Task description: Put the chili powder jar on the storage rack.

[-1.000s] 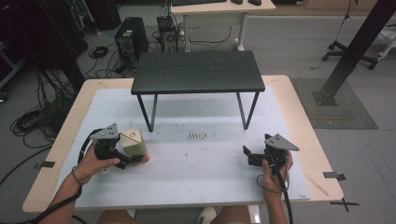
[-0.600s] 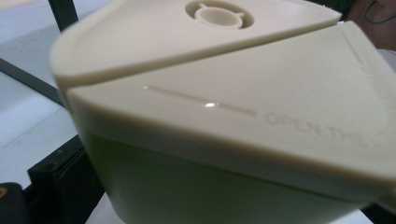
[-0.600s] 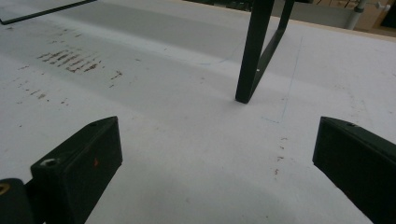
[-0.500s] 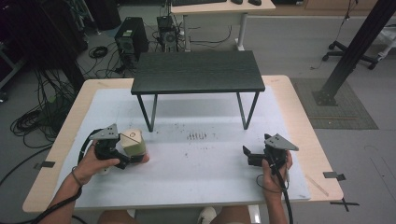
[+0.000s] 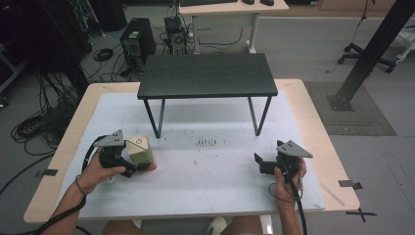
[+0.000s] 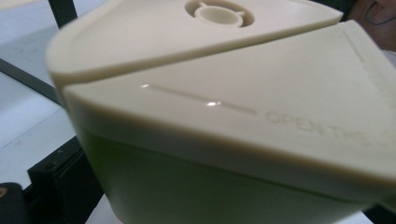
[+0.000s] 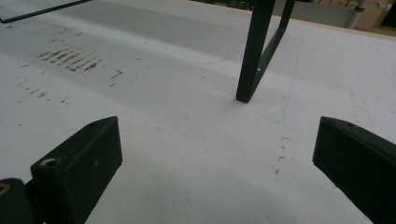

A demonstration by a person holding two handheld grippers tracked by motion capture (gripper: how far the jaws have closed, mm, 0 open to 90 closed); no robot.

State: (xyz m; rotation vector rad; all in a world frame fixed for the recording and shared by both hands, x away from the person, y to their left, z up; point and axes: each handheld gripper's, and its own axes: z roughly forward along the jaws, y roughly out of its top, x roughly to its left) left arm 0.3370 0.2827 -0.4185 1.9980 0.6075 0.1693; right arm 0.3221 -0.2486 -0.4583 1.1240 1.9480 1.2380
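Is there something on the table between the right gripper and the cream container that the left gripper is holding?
Nothing visible. The cream container sits in the left gripper at the table's left. The right gripper, jaws open, is at the right. Between them lies only bare white mat with small dark marks; the black shelf stands farther back.

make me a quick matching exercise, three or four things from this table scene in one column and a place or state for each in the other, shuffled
Things
1. cream container
2. right hand-held gripper
3. black shelf
4. left hand-held gripper

Place or state
a. stands at the far side of the table
b. jaws wide apart over bare white surface
c. held between jaws
d. closed on the container

Pairs: 1-c, 2-b, 3-a, 4-d
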